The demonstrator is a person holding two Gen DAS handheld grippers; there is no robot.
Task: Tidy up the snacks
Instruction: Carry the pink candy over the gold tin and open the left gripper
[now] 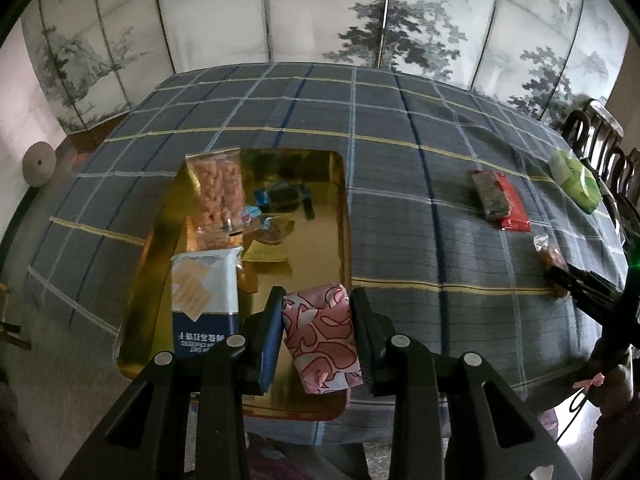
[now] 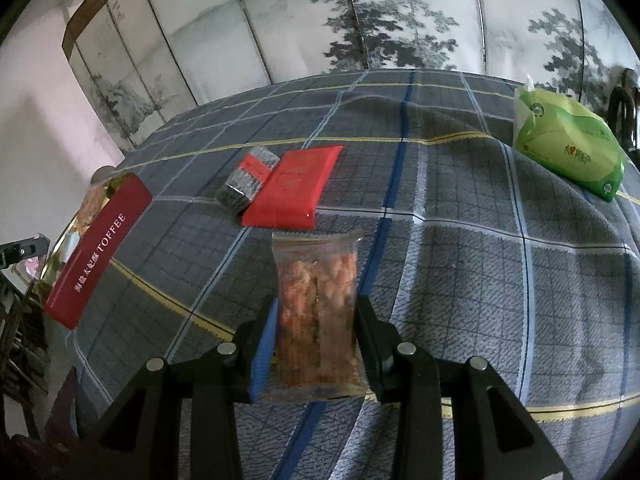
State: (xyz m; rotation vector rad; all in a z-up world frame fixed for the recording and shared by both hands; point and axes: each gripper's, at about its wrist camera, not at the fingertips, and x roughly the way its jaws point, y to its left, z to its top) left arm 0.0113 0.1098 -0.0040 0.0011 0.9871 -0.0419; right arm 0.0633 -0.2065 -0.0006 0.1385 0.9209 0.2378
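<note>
In the left wrist view my left gripper (image 1: 318,300) is shut on a pink patterned packet (image 1: 320,336), held over the near right corner of an open gold tin (image 1: 320,184). Inside the tin lie a clear bag of orange-pink snacks (image 1: 218,200), a blue and silver cracker packet (image 1: 204,300) and small blue-wrapped pieces (image 1: 280,196). In the right wrist view my right gripper (image 2: 316,304) is shut on a clear bag of orange-brown snack (image 2: 316,288), low over the checked tablecloth. I cannot tell whether the bag touches the cloth.
A red packet (image 2: 294,188) and a dark wrapped block (image 2: 246,182) lie side by side mid-table. A green tissue pack (image 2: 568,148) sits at the far right by wooden chairs (image 1: 592,132). The tin's red "TOFFEE" side (image 2: 98,252) stands at left. A painted folding screen (image 1: 320,12) lines the back.
</note>
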